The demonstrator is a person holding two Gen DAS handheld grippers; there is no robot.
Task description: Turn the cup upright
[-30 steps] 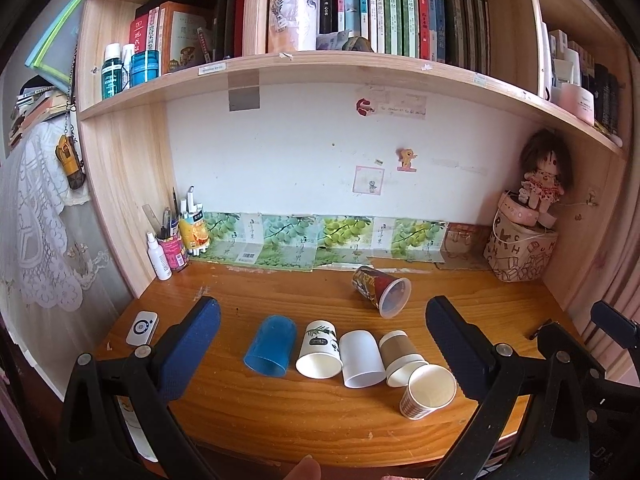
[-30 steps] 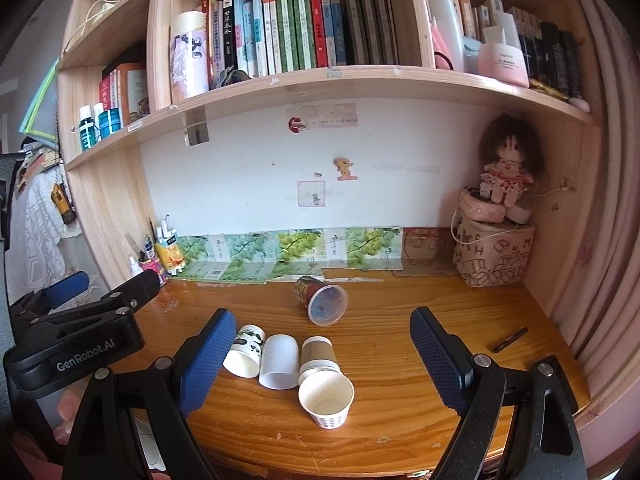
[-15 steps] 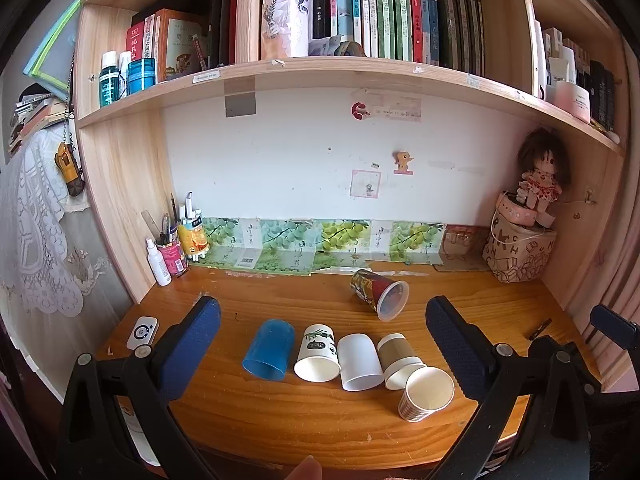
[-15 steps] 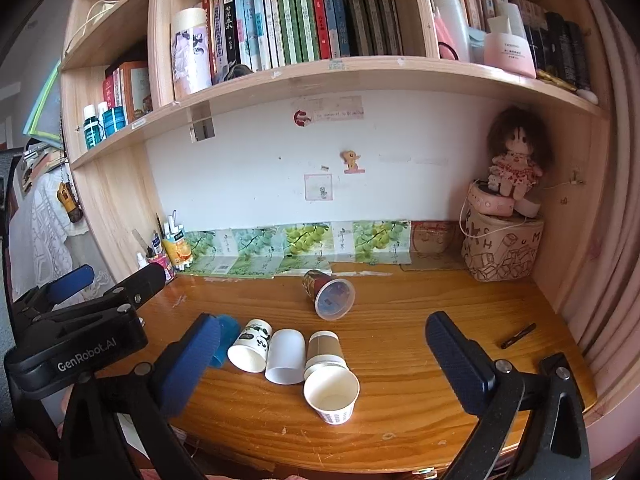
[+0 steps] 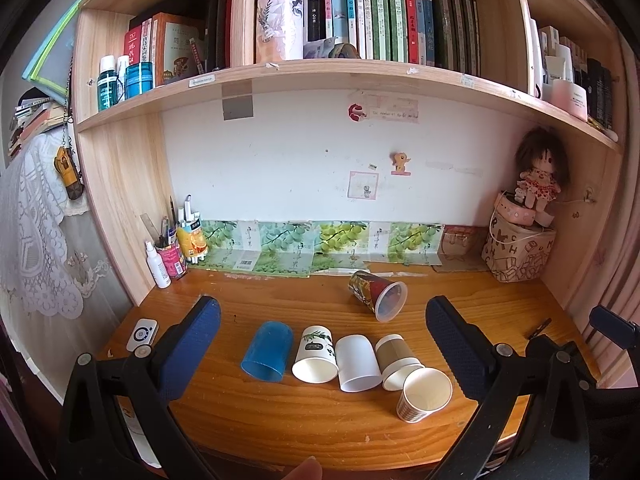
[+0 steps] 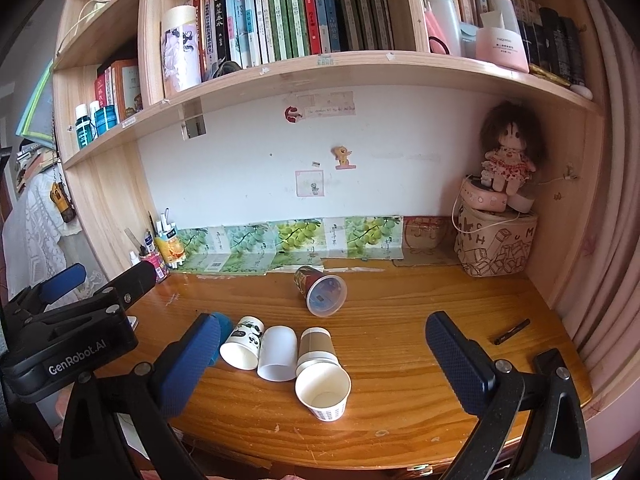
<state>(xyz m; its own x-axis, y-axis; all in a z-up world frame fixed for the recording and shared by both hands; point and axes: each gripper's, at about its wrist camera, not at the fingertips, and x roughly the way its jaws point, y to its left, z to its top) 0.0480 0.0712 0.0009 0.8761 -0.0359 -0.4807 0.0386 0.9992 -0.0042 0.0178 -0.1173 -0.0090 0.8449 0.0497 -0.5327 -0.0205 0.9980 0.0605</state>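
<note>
Several cups lie on their sides in a row on the wooden desk (image 5: pixel 280 424): a blue plastic cup (image 5: pixel 266 350), a white cup with a leaf print (image 5: pixel 315 355), a plain white cup (image 5: pixel 357 363) and a brown-sleeved cup (image 5: pixel 396 360). A patterned paper cup (image 5: pixel 424 394) stands upright at the row's right end. A clear-rimmed printed cup (image 5: pixel 378 295) lies tilted farther back. The same cups show in the right wrist view, with the upright cup (image 6: pixel 324 390) nearest. My left gripper (image 5: pixel 320 344) and right gripper (image 6: pixel 322 346) are both open, empty, and held above the desk's front edge.
A pen holder (image 5: pixel 172 258) and white bottle (image 5: pixel 157 266) stand at the back left. A small white device (image 5: pixel 141 334) lies at the left edge. A patterned box with a doll (image 5: pixel 520 252) sits at the back right. A black pen (image 6: pixel 512 331) lies on the right.
Both grippers have drawn back and risen slightly, so the cups sit a little farther off. No cup has moved.
</note>
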